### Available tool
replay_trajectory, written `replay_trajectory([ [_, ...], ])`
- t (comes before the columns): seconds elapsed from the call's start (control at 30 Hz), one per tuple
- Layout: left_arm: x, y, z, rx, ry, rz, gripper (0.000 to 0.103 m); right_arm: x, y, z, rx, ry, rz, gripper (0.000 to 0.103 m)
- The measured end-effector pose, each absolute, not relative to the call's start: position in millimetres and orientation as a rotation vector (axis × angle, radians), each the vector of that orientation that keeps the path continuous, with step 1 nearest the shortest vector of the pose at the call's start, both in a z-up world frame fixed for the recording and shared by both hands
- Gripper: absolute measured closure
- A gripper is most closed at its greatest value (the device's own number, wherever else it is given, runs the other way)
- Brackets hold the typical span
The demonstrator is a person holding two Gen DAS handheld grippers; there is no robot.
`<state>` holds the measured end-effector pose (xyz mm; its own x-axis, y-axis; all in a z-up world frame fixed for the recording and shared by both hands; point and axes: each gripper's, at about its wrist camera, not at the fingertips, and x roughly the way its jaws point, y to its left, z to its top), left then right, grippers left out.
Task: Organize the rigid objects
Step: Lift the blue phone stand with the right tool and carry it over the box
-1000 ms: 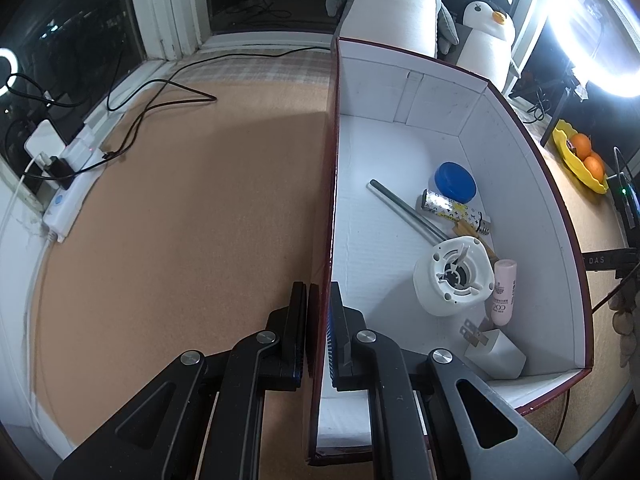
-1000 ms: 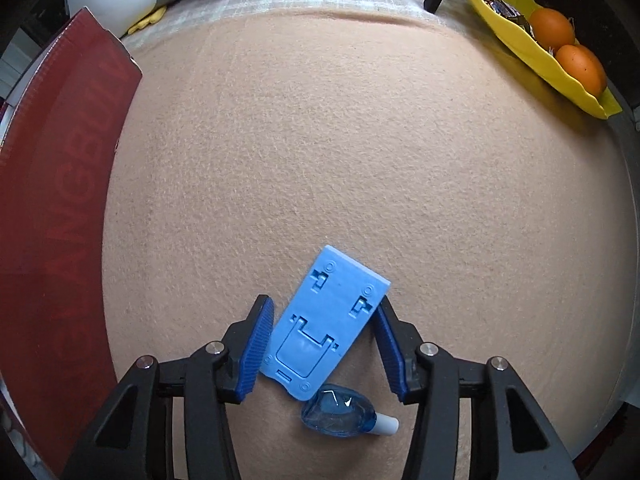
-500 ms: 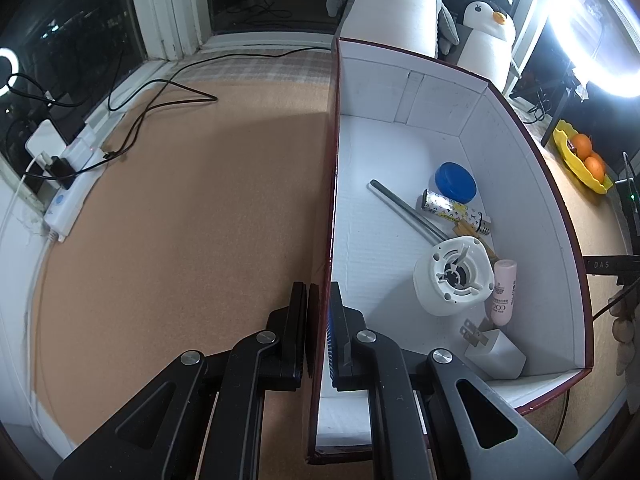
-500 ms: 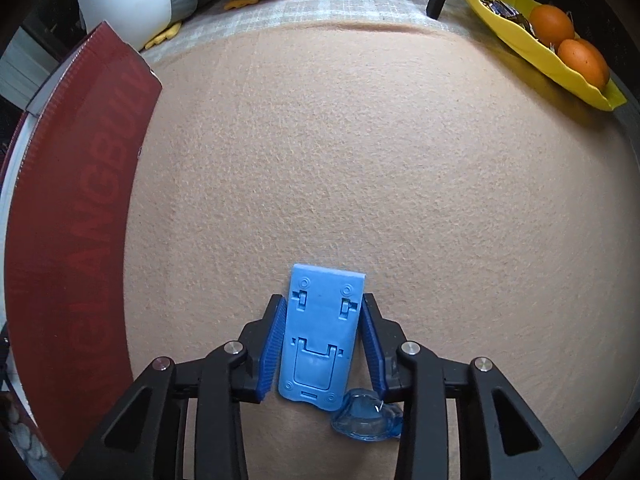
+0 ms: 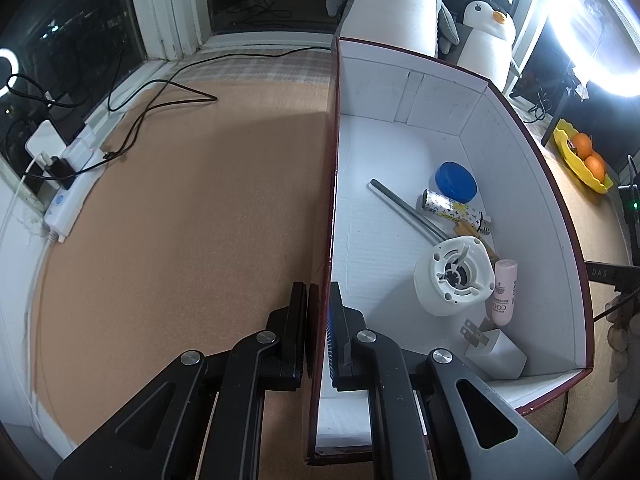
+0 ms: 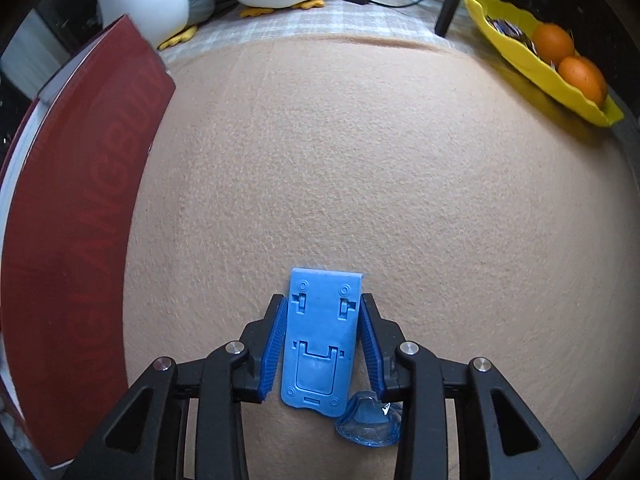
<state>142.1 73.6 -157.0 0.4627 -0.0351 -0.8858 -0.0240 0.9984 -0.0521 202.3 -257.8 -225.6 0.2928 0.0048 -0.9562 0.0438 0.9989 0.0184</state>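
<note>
Squeezing blue plastic stand by long edges, right gripper fingers clamped on it over table. Looks light, stiff, slick; grip mid-length. Left gripper pinched on box wall.

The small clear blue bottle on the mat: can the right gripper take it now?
Probably not: the right gripper is shut on the blue stand; the bottle lies beside its right finger.
</note>
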Motion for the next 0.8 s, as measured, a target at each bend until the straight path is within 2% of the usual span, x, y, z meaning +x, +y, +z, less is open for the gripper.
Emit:
replay_trajectory([
  [0.8, 144.4, 73.7, -158.5, -0.052, 1.095, -0.001, 0.095, 175.3, -268.9, -216.1, 0.157, 1.147, 0.005, 0.071],
])
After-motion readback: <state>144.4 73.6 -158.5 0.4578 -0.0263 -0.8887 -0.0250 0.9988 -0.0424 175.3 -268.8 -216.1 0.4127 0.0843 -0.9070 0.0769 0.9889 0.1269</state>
